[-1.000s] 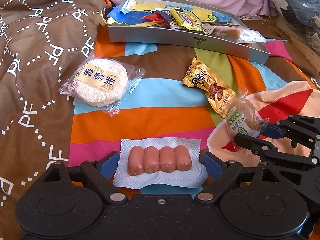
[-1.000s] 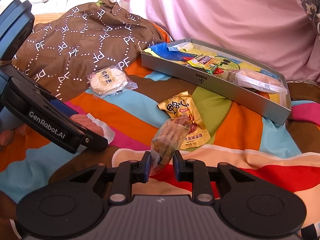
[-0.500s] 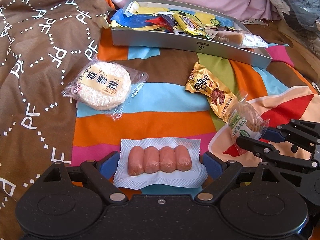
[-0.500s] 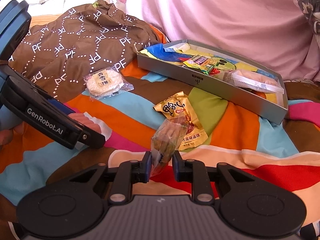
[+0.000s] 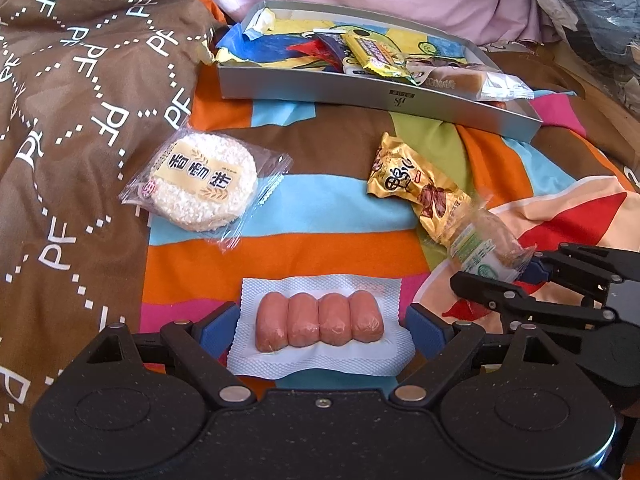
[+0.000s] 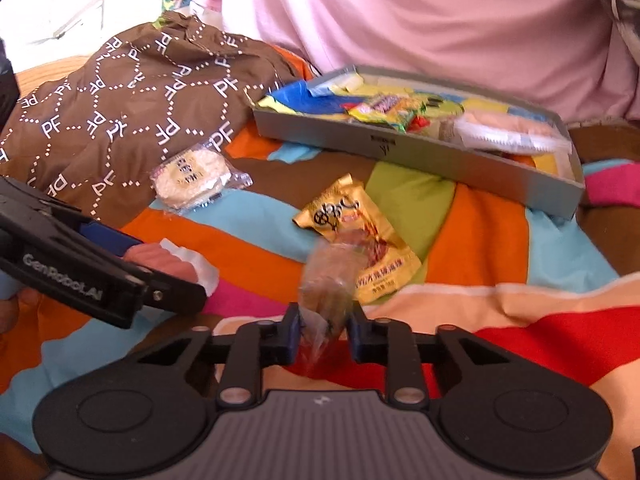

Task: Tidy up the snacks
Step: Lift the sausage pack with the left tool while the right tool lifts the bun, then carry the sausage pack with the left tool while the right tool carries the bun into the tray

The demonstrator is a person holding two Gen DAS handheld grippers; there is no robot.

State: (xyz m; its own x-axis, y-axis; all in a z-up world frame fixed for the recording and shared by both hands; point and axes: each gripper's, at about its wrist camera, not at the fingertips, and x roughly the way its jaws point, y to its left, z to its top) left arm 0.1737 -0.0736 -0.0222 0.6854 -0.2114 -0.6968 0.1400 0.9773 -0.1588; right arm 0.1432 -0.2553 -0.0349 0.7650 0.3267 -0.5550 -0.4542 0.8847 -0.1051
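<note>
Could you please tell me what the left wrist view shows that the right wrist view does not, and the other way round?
Only the left wrist view shows the sausage pack whole, four sausages between the left gripper's blue pads, and the cookie packet's green label. Only the right wrist view shows the right gripper closed on that packet head-on, and fingers of the person's left hand. Both show the rice cracker, the gold packet and the grey tray of snacks on the striped blanket.

A clear-wrapped sausage pack (image 5: pixel 319 319), round rice cracker (image 5: pixel 205 181) and gold packet (image 5: pixel 420 192) lie before the filled grey tray (image 5: pixel 376 100).
</note>
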